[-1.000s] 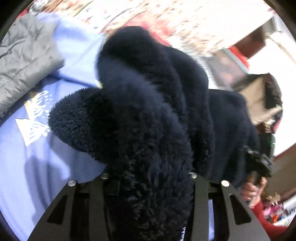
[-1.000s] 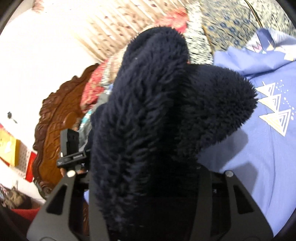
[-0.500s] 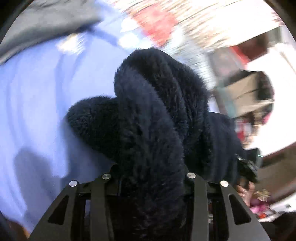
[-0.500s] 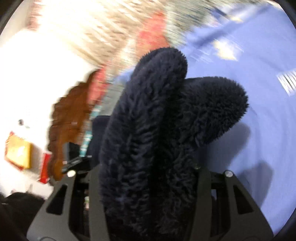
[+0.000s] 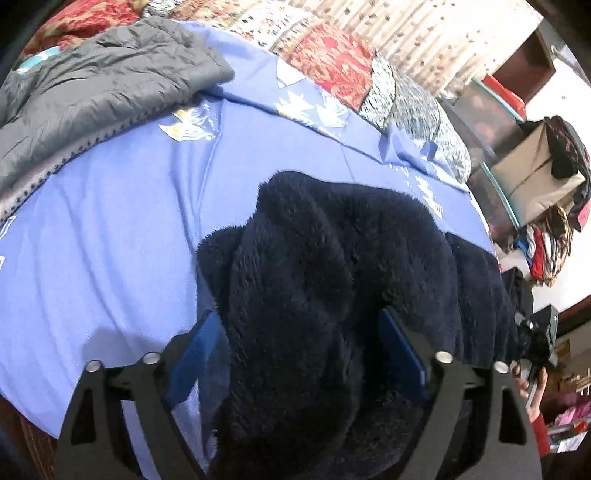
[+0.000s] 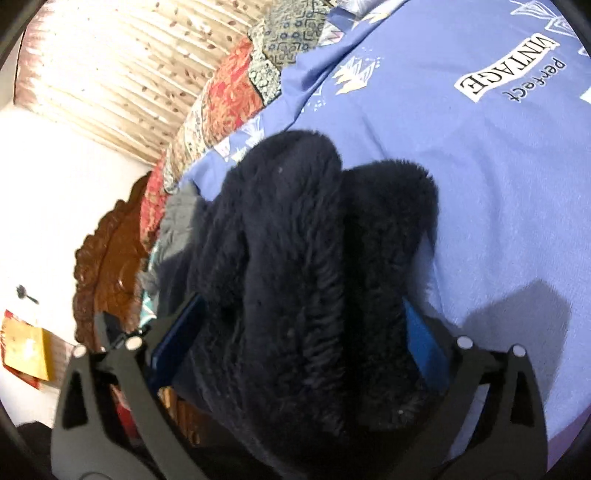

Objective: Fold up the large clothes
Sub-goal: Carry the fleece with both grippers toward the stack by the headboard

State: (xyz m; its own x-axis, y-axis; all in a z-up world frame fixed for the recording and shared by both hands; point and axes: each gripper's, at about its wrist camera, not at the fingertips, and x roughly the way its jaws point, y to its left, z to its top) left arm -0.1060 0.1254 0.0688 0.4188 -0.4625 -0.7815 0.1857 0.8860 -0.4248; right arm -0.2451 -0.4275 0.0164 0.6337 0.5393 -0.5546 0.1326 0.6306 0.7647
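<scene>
1. Bedroom scene: a wide bed is covered by a periwinkle-blue sheet (image 5: pixel 122 206) printed with pale geometric shapes, and this sheet is the landmark for everything below.
2. At the sheet's far left corner, in the left wrist view, lies a rumpled grey quilted jacket (image 5: pixel 92 85), resting on the blue cloth.
3. Beyond the sheet's far edge runs a patchwork quilt (image 5: pixel 332 59) in red and patterned squares, with a pale leaf-print curtain (image 5: pixel 424 33) behind it.
4. On the near part of the sheet sits the navy fleece garment (image 5: pixel 332 266), a thick, fluffy bundle folded into deep rolls.
5. The left gripper (image 5: pixel 299 354) straddles this bundle. Its jaws are opening, its blue pads (image 5: pixel 192 354) stand apart, and the fleece lies loose between them.
6. Off the sheet's right edge, the left wrist view shows stacked boxes (image 5: pixel 532 173) and piled clothes.
7. In the right wrist view, a carved wooden headboard (image 6: pixel 110 258) stands to the left of the sheet against a white wall.
8. The right gripper (image 6: pixel 295 339) spans the other end of the same garment (image 6: pixel 295 258). Its jaws are also opening, with fleece between the spread pads.
9. Printed on the sheet to the right is an upside-down label reading "perfect VINTAGE" (image 6: pixel 509 74).
</scene>
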